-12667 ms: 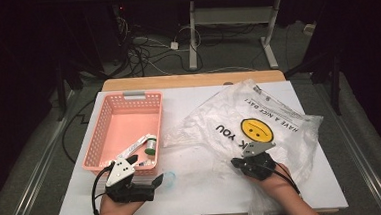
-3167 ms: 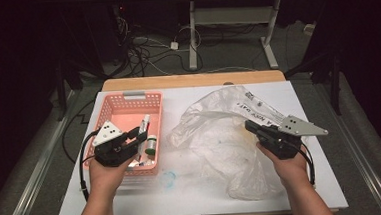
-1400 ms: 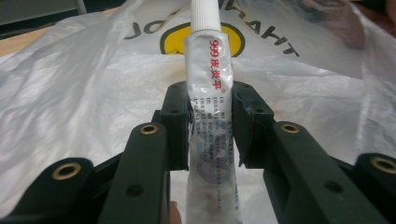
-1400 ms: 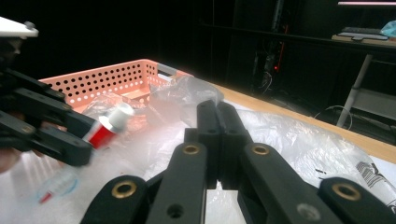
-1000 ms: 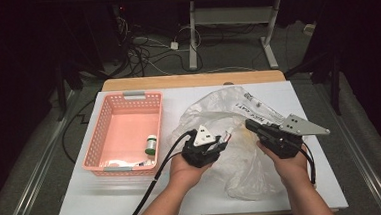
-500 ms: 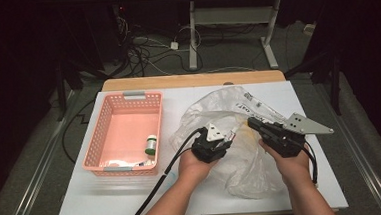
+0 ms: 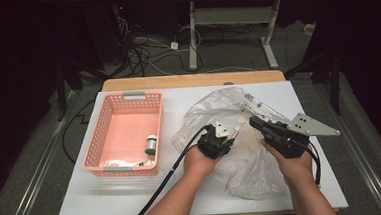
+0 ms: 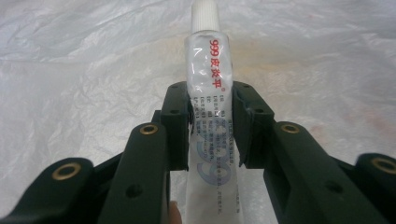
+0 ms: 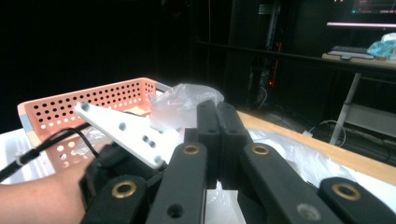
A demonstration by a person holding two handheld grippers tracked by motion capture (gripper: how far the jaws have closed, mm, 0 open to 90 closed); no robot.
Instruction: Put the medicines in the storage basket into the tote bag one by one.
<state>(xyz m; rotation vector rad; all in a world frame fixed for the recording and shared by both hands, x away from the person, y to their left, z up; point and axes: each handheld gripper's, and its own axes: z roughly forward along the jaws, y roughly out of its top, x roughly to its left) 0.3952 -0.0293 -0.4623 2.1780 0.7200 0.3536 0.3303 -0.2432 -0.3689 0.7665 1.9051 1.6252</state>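
Observation:
A crumpled clear plastic bag (image 7: 247, 166) lies right of centre on the white table (image 7: 109, 202). My right gripper (image 7: 253, 119) is shut on the bag's upper edge and holds it lifted; in the right gripper view the jaws (image 9: 217, 122) are closed with the film (image 9: 184, 106) bunched at their tips. My left gripper (image 7: 235, 132) is at the bag's mouth, just left of the right one. It is shut (image 8: 211, 116) on a white tube (image 8: 210, 88) with red "999" print, cap pointing away towards the bag film.
A pink perforated basket (image 7: 96, 143) stands at the left of the table, with a small green-capped bottle (image 7: 151, 144) and some flat items along its near side. The basket (image 9: 70, 108) also appears beyond the left hand in the right gripper view. Cables trail from both grippers.
The left gripper went from the basket to the bag with the tube and has closed in on the bag's mouth. The right gripper lifted the bag's edge earlier and holds it.

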